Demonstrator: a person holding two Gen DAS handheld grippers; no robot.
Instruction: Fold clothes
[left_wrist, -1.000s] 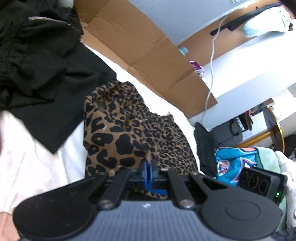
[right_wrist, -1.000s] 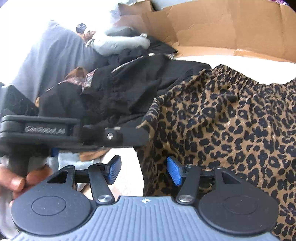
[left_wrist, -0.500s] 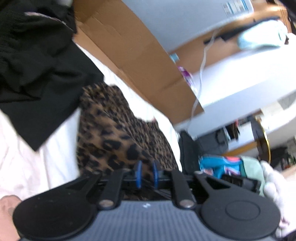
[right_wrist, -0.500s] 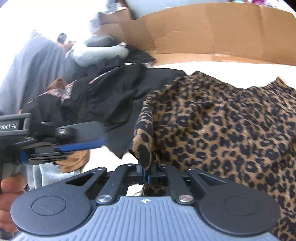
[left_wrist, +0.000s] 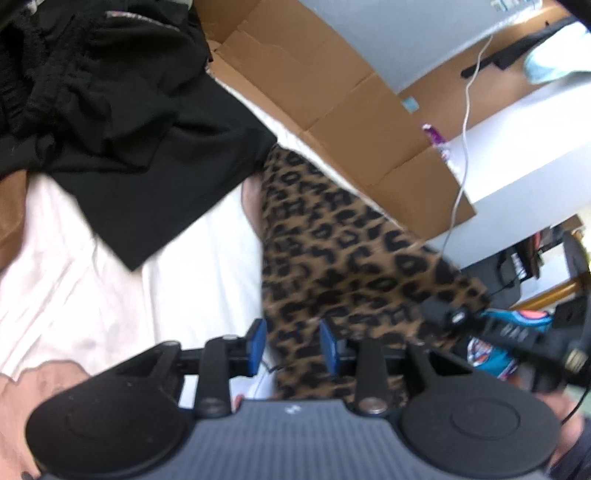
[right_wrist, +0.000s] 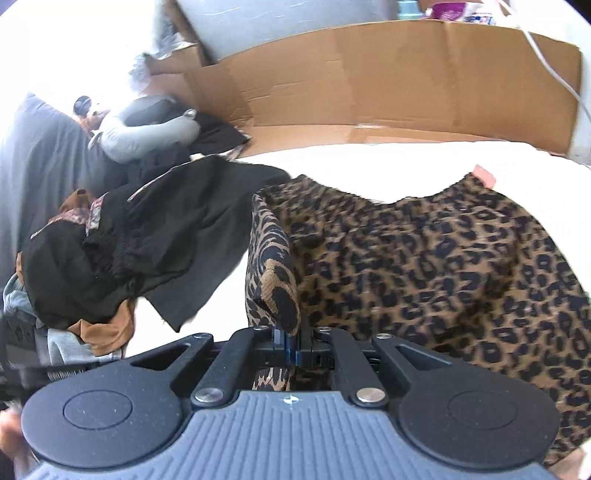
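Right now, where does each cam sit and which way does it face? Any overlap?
Left wrist: on the left gripper, jaws open, looking along the leopard-print garment toward the cardboard; the right gripper shows at right.
Right wrist: on the right gripper, shut on the garment's edge, facing the cardboard; a hand shows at bottom left.
Shared: garment, black clothes, cardboard, white bed sheet.

- Leopard-print garment (right_wrist: 424, 266): brown with black spots, spread over the white bed (right_wrist: 369, 162), one edge raised into an upright fold.
- Black garments (right_wrist: 147, 236): crumpled pile lying just beside it.
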